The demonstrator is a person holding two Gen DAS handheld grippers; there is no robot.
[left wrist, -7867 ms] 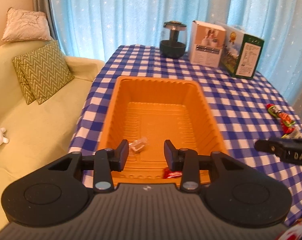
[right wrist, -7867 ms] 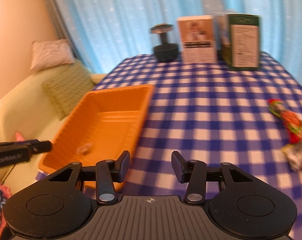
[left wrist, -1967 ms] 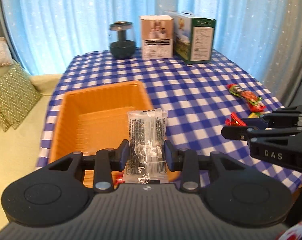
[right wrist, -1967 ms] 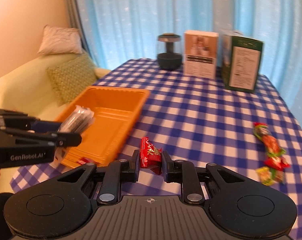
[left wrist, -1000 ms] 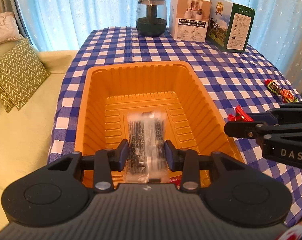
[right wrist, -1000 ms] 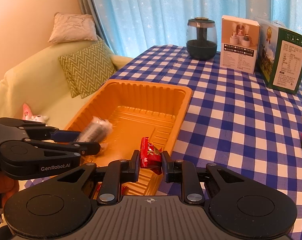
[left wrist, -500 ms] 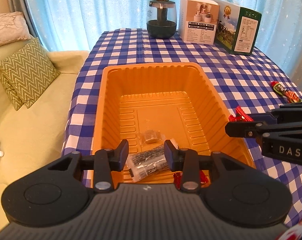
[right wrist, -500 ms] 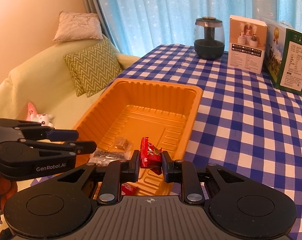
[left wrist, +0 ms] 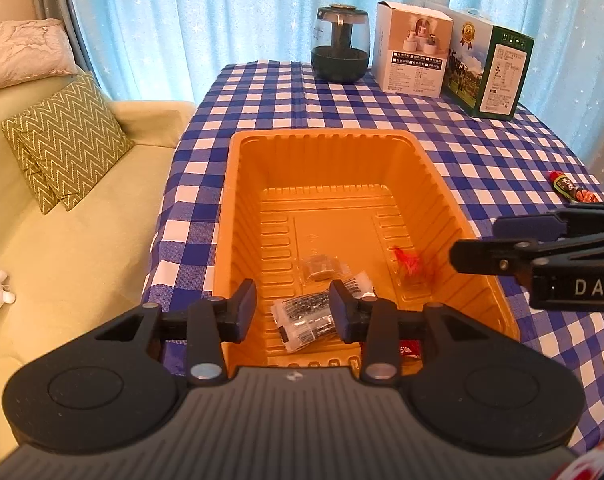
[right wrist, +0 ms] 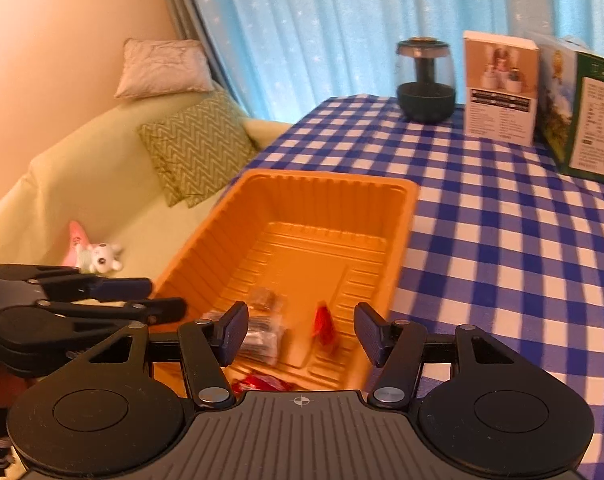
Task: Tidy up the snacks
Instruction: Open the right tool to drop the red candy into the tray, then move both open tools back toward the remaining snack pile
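Orange plastic fills the near field of both wrist views: the snack tray [left wrist: 343, 140] sits on the blue-checked tablecloth [left wrist: 481, 148], with both grippers poised over its near end. The left gripper [left wrist: 293, 306] stands open and empty above a clear packet of dark snack [left wrist: 313, 314] lying on the tray floor, long axis running left to right across its line. The right gripper [right wrist: 300, 330] has its jaws opening, nothing pressed between them; the red candy [right wrist: 323, 322] is blurred just beyond them, apparently dropping into the tray. A second ago that candy was pinched tight in the right gripper and the clear packet was clamped in the left; now both are loose in the tray, beside a small wrapped sweet [left wrist: 321, 266] and another red wrapper [right wrist: 262, 382] at the near wall. Farther right on the cloth, well apart from the tray, lies the remaining green-and-red snack [left wrist: 569, 189], its long axis slanting away; the right hand is the nearer to it.
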